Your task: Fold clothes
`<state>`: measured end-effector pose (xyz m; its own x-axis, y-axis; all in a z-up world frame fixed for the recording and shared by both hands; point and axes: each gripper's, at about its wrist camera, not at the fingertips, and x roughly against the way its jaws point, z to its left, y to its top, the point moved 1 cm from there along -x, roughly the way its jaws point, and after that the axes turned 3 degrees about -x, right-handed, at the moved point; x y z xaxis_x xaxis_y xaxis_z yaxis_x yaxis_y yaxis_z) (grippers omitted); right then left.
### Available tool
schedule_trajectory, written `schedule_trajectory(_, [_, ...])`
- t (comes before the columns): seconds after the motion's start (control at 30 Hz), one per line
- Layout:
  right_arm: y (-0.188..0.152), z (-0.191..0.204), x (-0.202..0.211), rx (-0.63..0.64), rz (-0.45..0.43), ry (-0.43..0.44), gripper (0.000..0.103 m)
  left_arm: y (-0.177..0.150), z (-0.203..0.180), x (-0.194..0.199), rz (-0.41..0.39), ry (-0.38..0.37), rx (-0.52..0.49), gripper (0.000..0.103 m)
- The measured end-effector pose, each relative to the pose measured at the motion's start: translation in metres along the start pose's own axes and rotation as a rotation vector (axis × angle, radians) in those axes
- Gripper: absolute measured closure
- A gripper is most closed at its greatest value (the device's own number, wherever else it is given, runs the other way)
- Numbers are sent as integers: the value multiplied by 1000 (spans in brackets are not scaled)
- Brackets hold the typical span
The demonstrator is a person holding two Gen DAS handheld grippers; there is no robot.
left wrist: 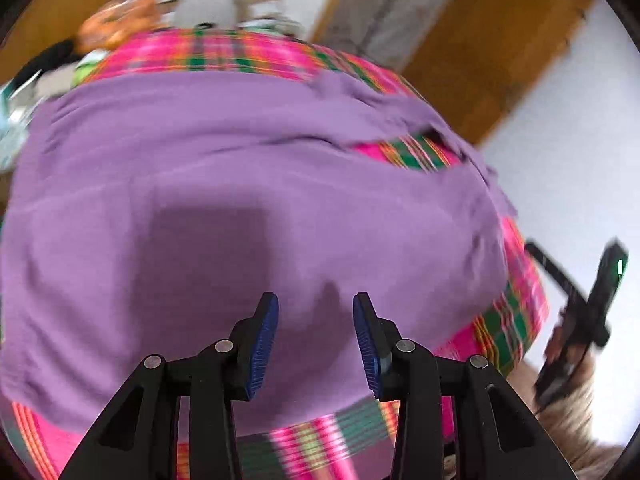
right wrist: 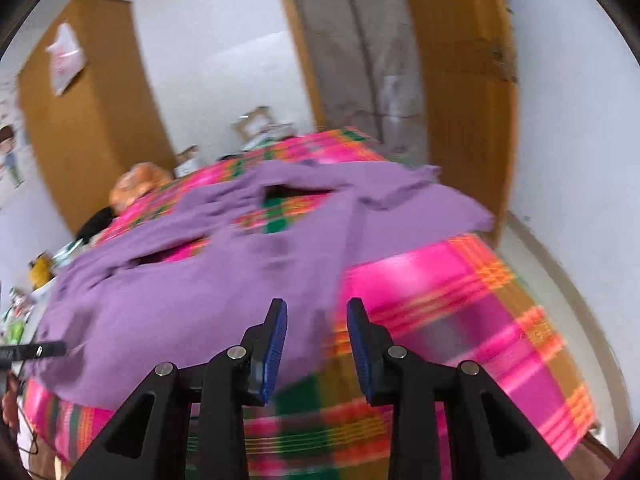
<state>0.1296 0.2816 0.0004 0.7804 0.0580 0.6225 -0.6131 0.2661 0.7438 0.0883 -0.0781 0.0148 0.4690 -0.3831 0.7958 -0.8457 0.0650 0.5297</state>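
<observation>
A purple garment (left wrist: 248, 184) lies spread over a pink, green and orange plaid blanket (left wrist: 240, 56). My left gripper (left wrist: 316, 308) hovers open above the garment's near part, nothing between its blue pads. In the right wrist view the same purple garment (right wrist: 192, 280) shows wrinkles and gaps where the blanket (right wrist: 460, 304) peeks through. My right gripper (right wrist: 316, 312) stands open over the garment's right edge, holding nothing. The right gripper also shows as a black tool (left wrist: 576, 320) at the far right of the left wrist view, off the blanket's side.
Wooden wardrobe (right wrist: 88, 112) and door frame (right wrist: 464, 80) stand behind the bed. An orange bag (right wrist: 136, 188) and assorted clutter (right wrist: 36, 272) sit at the blanket's far left side. White wall and floor lie to the right of the bed.
</observation>
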Motion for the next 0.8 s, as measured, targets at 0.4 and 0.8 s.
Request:
schedule_trajectory(0.4, [29,-52,-41,-27,75,-63,65,-7,-79,-47,95,-69,-228,63])
schedule_trajectory(0.8, [48,-42,-89,24,172,-30,55,-9,-105,-58,66,-9,-371,61])
